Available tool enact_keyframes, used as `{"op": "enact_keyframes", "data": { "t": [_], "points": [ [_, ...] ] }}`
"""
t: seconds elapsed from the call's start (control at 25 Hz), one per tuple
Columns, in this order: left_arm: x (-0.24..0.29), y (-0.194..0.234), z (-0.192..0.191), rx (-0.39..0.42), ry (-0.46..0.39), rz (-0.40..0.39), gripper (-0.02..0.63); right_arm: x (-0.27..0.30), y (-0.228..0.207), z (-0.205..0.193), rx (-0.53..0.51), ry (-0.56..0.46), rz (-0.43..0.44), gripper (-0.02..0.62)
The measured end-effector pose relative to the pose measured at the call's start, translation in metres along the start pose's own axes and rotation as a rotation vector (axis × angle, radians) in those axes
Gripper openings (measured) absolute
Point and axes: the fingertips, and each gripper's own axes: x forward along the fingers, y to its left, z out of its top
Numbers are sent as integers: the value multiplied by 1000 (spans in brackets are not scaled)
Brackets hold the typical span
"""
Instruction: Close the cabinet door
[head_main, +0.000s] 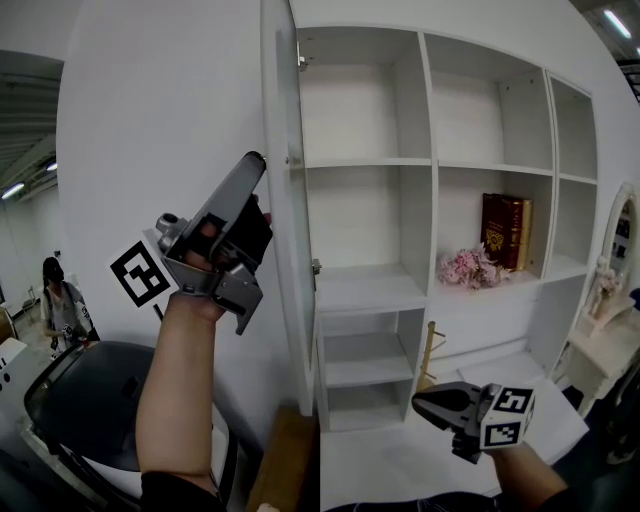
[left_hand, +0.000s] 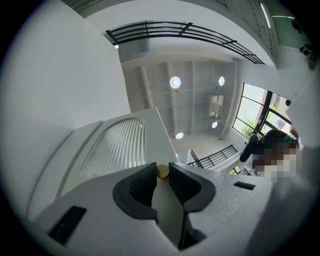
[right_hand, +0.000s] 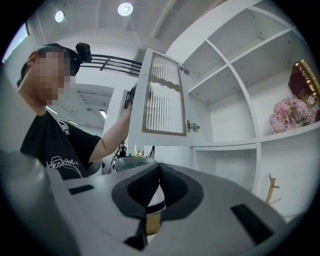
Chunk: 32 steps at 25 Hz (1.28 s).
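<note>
The white cabinet door (head_main: 285, 200) stands open, edge-on in the head view, with a ribbed glass panel (left_hand: 117, 147) in its upper part. A small gold knob (left_hand: 162, 171) sits on the door. My left gripper (left_hand: 161, 172) is raised to the door's edge, and its dark pads press on that knob from both sides. In the head view the left gripper (head_main: 252, 168) meets the door about halfway up. My right gripper (head_main: 420, 400) hangs low at the right, in front of the lower shelves, with its fingertips (right_hand: 167, 172) together and nothing between them.
The open cabinet (head_main: 400, 230) holds a dark red book (head_main: 503, 230) and pink flowers (head_main: 468, 268) on a middle shelf. A wooden stand (head_main: 432, 350) stands below. A dark chair (head_main: 90, 410) sits at lower left, with a person (head_main: 60, 300) behind it and a mirror (head_main: 620, 235) at far right.
</note>
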Motion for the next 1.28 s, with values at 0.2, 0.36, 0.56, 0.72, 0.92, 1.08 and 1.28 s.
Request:
{"op": "enact_keyframes", "data": {
  "t": [0.2,0.36,0.56,0.72,0.92,1.08,1.28],
  "points": [
    [7,-2,-5,3,6,22,80,0,-2,-11,51,10,-3,6],
    [11,-2,-11,10,9,45,78,-4,-5,-24,98,24,12,6],
    [23,-7,-21,44,19,75,78,-12,-16,-32,137,32,41,6],
    [40,-10,-37,103,52,118,78,-22,-30,-29,161,2,70,6],
    [64,-11,-57,226,106,191,78,-34,-49,-26,189,-18,98,6],
    [78,-9,-71,282,135,224,78,-45,-60,-24,217,-38,124,6],
    [96,-6,-91,393,181,259,78,-61,-71,-24,219,-42,127,6]
  ]
}}
